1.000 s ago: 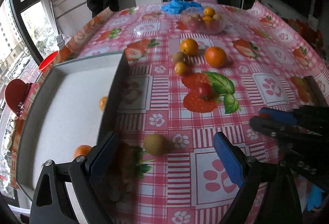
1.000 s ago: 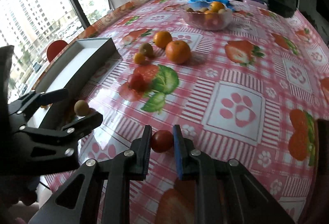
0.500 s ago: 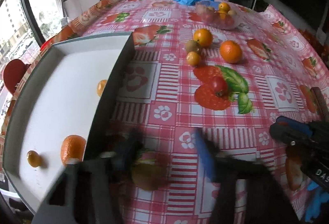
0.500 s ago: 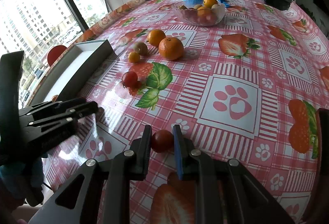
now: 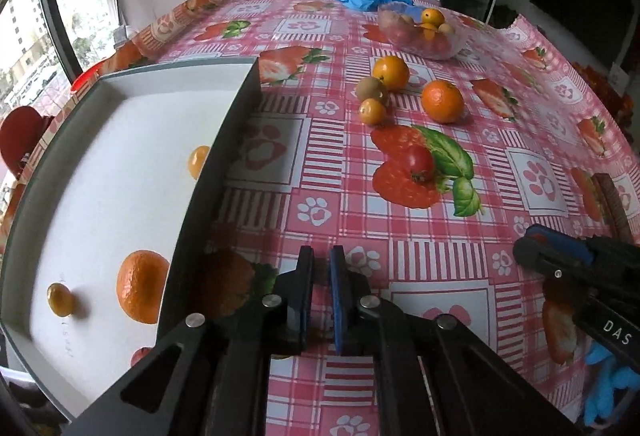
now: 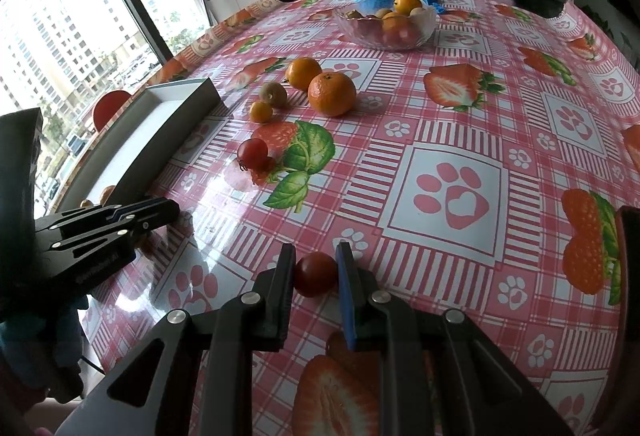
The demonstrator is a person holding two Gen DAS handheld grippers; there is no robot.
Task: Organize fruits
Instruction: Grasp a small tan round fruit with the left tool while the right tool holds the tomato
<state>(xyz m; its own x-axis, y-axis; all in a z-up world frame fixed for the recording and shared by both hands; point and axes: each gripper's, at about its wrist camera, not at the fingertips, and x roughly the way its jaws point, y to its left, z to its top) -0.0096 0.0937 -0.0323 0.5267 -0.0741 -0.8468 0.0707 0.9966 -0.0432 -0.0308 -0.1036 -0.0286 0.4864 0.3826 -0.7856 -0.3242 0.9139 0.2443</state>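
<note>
Right gripper (image 6: 316, 272) clenched on a cherry tomato (image 6: 315, 273) just above the table, prob. bound for the tray (image 6: 160, 140) at 10 o'clock. Left gripper (image 5: 320, 276) nearly closed, w/ nothing visible between its fingers. Farther, at 12: loose tomato (image 6: 252, 153), kumquat (image 6: 261, 112), kiwi (image 6: 273, 94), two oranges (image 6: 332, 93), then bowl (image 6: 386, 26).

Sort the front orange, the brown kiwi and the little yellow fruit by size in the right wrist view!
1. front orange
2. brown kiwi
3. little yellow fruit
They sit close together, so that's fair.
</note>
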